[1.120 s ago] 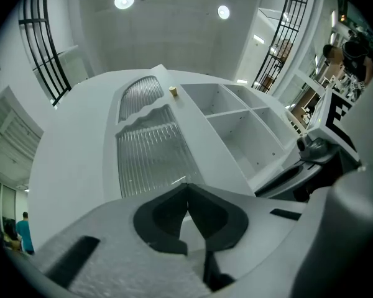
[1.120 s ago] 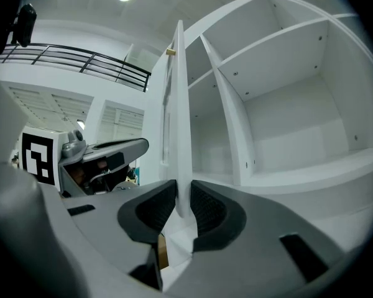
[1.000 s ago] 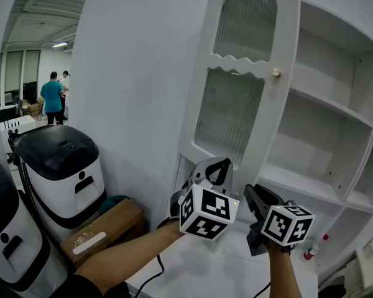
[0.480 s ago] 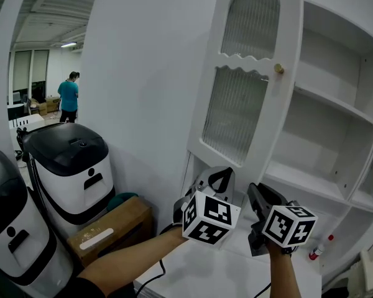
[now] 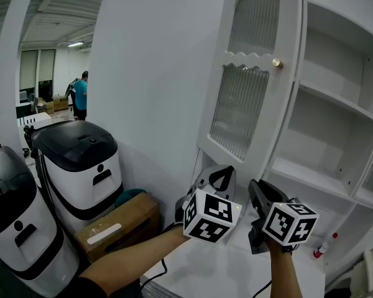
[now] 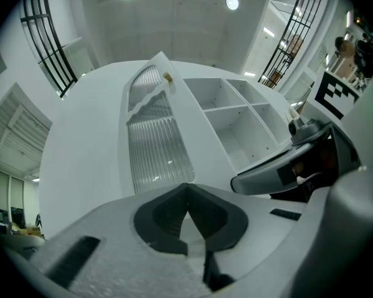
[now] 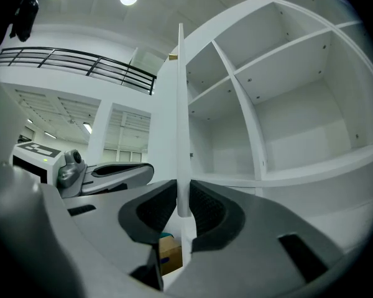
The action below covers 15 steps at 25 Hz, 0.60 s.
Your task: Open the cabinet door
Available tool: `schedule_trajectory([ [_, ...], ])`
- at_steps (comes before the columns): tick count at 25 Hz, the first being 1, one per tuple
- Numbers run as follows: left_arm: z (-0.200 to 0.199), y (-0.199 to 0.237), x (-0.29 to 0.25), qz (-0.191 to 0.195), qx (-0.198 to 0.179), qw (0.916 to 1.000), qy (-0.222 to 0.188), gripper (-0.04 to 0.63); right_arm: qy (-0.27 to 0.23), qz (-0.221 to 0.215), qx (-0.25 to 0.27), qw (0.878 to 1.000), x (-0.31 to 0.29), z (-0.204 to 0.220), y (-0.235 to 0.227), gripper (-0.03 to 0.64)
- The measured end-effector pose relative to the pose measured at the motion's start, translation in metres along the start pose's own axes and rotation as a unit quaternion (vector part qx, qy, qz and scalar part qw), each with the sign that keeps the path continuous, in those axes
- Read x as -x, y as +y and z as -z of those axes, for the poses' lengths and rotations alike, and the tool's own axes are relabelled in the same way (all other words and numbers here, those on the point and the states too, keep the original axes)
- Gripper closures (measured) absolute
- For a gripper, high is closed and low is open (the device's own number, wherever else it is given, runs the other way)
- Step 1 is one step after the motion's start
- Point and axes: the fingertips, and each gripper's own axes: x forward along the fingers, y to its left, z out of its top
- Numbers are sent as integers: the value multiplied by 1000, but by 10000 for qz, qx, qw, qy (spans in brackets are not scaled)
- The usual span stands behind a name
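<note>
**Door swung wider; right tongs closing on its lower edge**

Since a second back, the white arched cabinet door with ribbed glass panels (image 5: 245,73) has swung further from the white open shelves (image 5: 336,123). It now stands well open up the middle of the frame. At lower centre, the left gripper (image 5: 219,176) is pressed together on nothing. Just right of it, the right gripper (image 7: 183,211) has just been closing, and its pads look pressed on the door's thin bottom edge. The door should be stiff and light on its hinges, but the glass is fragile. Hold the wooden frame or the small brass knob (image 5: 276,63), never the panes.
</note>
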Motion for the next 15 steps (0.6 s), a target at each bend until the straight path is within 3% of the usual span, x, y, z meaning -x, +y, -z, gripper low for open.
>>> schedule_trajectory([
  [15, 3, 17, 51, -357, 254, 9987, 266, 584, -14, -171, 59, 9998, 6, 1, 46, 548],
])
